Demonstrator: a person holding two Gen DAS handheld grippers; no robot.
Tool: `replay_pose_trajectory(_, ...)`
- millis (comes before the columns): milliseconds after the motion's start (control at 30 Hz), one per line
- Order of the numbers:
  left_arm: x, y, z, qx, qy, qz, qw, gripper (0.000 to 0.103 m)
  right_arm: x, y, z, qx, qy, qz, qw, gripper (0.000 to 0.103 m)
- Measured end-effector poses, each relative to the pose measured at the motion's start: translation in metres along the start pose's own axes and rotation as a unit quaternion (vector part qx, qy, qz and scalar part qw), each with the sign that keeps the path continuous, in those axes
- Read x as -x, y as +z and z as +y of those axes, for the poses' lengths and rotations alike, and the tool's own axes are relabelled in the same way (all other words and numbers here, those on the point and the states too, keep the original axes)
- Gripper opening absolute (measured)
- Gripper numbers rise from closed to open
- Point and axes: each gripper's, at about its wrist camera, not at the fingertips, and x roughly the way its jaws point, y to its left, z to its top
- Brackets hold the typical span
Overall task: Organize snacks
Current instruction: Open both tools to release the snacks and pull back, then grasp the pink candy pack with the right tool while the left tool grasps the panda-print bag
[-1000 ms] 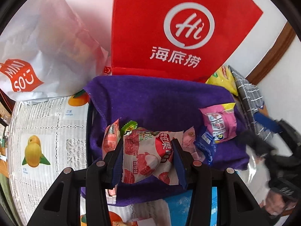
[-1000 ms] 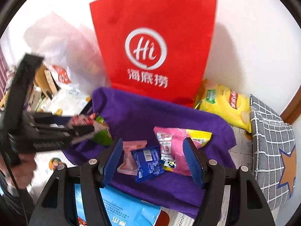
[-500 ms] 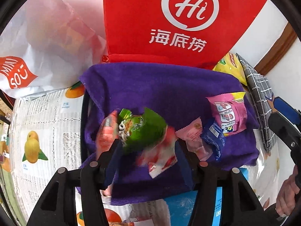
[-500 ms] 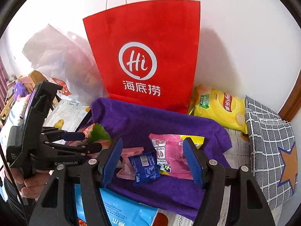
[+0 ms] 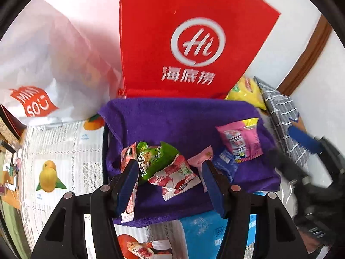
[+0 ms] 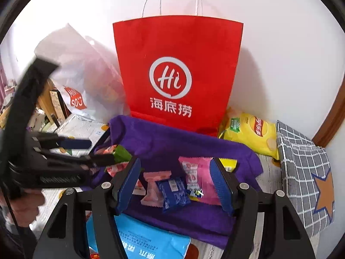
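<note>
Snacks: red-white packet (image 5: 174, 176), green packet (image 5: 155, 159) lie loose on purple towel (image 5: 179, 118) | left tongs (image 5: 170, 183) opening, nothing pinched, looks like a drop-off | right tongs (image 6: 175, 185) apart over blue packet (image 6: 173, 191), likely next pick

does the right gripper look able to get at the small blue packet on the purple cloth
Probably yes. The blue packet lies on top of the purple cloth, uncovered, ahead of the open right gripper; only a pink packet touches its side.

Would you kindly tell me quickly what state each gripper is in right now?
Left gripper: jaws opening, nothing gripped; red-and-white snack packet lies loose between them.
Right gripper: open, holding nothing.
</note>
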Motion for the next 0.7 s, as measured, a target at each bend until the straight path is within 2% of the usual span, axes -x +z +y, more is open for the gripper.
replay_pose_trajectory(200,0.029,0.000,-0.006,-0.014,-0.007,-0.038,0.9992,0.059,0.016,-0.027,0.001,-0.021,-0.020,0.002,1.000,0.066)
replay_pose_trajectory(400,0.055,-0.003,-0.012,-0.028,-0.009,-0.063,0.9976,0.059,0.044,-0.062,-0.006,-0.051,-0.063,-0.002,0.997,0.066)
replay_pose_trajectory(567,0.079,-0.009,-0.016,-0.032,-0.017,-0.084,0.9958,0.062,0.061,-0.096,-0.009,-0.091,-0.032,0.024,0.995,0.065)
replay_pose_trajectory(700,0.088,-0.018,-0.023,-0.038,-0.018,-0.082,0.9957,0.062,0.068,-0.124,0.007,-0.074,-0.032,0.033,0.996,0.065)
